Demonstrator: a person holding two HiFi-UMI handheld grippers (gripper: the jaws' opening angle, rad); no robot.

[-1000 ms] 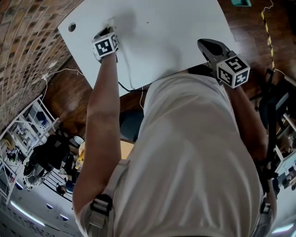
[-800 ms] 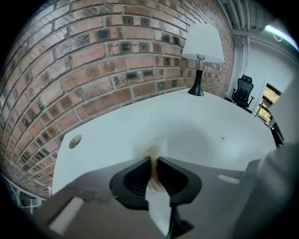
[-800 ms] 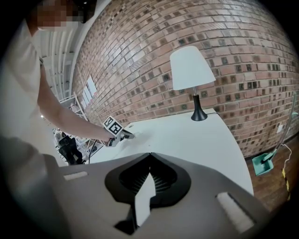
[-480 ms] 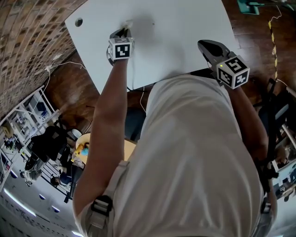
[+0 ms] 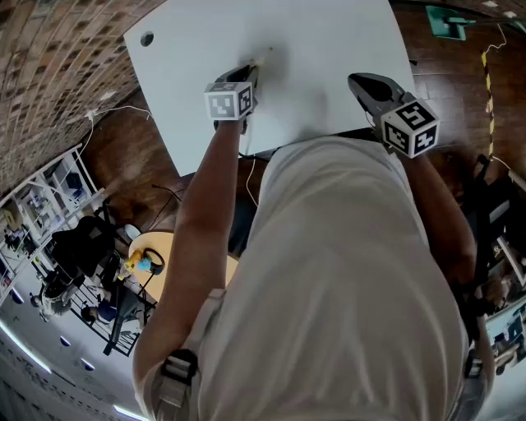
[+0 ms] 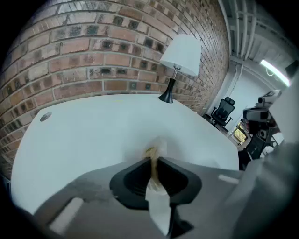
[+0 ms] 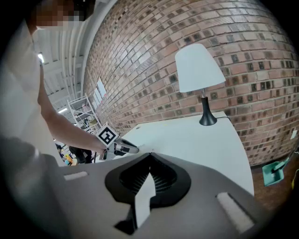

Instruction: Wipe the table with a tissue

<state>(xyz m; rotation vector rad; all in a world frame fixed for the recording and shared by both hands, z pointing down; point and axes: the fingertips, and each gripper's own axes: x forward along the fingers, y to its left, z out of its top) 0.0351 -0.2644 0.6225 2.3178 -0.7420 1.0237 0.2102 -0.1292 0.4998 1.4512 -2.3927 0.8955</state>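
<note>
A white table [image 5: 329, 41] fills the top of the head view. My left gripper [image 5: 251, 67] reaches over its near middle, shut on a crumpled, slightly yellowed tissue [image 5: 265, 56] whose tip presses on the tabletop. In the left gripper view the tissue [image 6: 158, 145] bulges past the closed jaws of the left gripper [image 6: 153, 161] onto the table [image 6: 84, 135]. My right gripper [image 5: 355, 80] hovers at the table's near right edge, shut with nothing in it. The right gripper view shows its tips [image 7: 149, 155] meeting, with the left gripper [image 7: 122, 148] beyond them.
A white-shaded lamp [image 6: 181, 55] on a black stem stands at the table's far side by the brick wall [image 7: 243, 51]. A round cable hole [image 5: 146, 39] sits near the table's left corner. A green dustpan [image 5: 446, 20] lies on the wooden floor to the right.
My left gripper has slid rightwards across the tabletop, dragging the tissue with it. The right gripper has stayed at the table's near right edge.
</note>
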